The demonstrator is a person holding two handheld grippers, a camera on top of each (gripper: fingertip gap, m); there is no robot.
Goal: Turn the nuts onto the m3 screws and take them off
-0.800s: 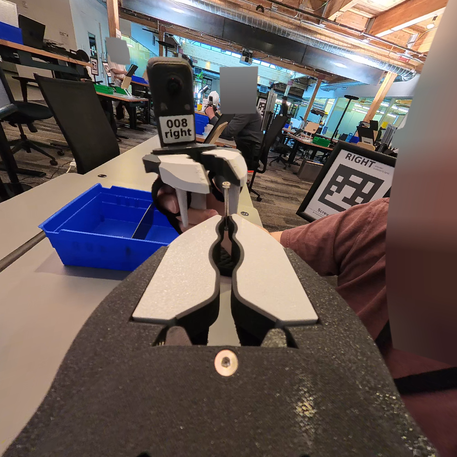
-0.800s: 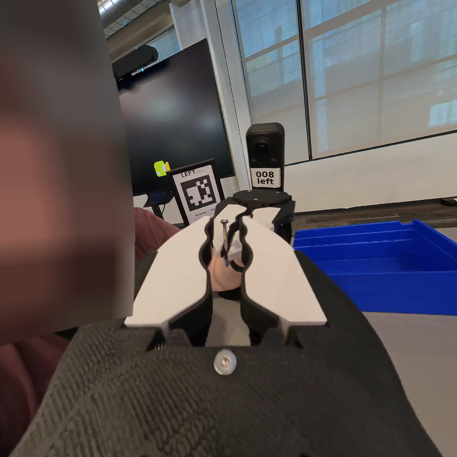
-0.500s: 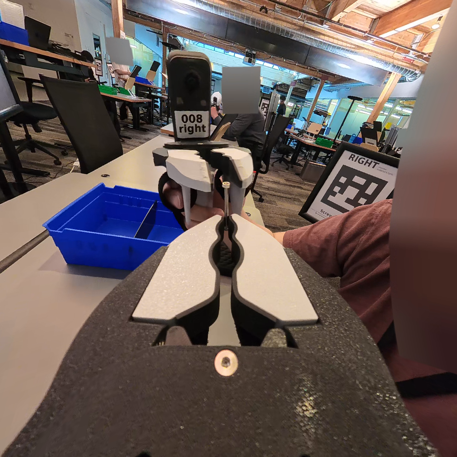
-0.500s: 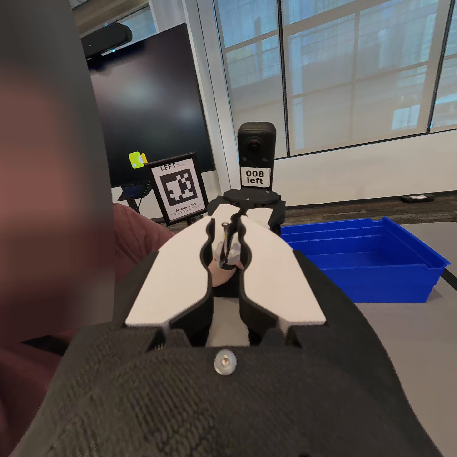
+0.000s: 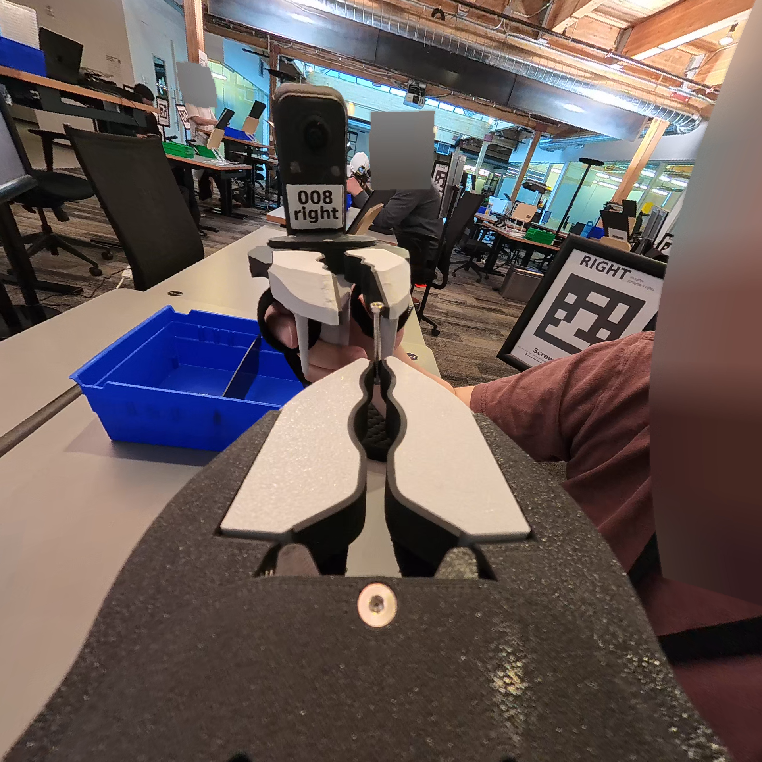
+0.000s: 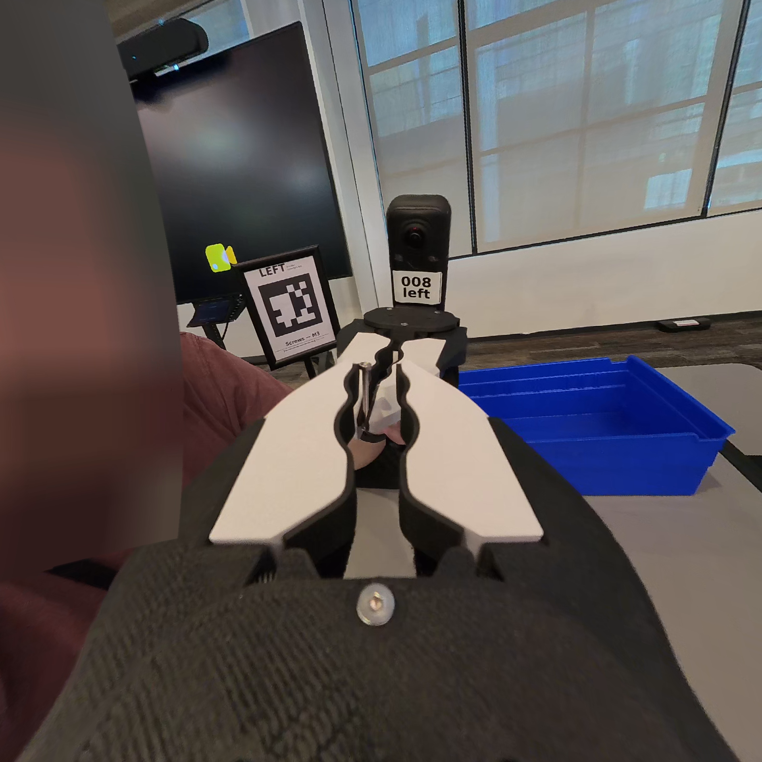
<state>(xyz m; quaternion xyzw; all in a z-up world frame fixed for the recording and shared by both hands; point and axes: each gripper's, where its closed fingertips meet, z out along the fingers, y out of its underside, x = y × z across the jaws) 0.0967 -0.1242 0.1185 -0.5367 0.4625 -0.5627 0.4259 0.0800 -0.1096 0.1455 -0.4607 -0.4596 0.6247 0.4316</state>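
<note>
My left gripper is shut on the lower end of a thin silver M3 screw, which stands upright with its head on top. My right gripper faces it, jaws apart on either side of the screw. In the right wrist view the screw stands between my right gripper's fingers, close to the left finger. The left gripper shows just beyond. I see no nut; the fingers hide the screw's lower end.
A blue divided bin stands on the grey table, left of the grippers, and right of them in the right wrist view. Framed marker signs stand behind. A person's maroon sleeve is close by. Less than 4 cm separates the two grippers' tips.
The right gripper has turned from a leftward tilt to upright around the screw. The left gripper keeps hold of the screw. The jaw gaps look unchanged.
</note>
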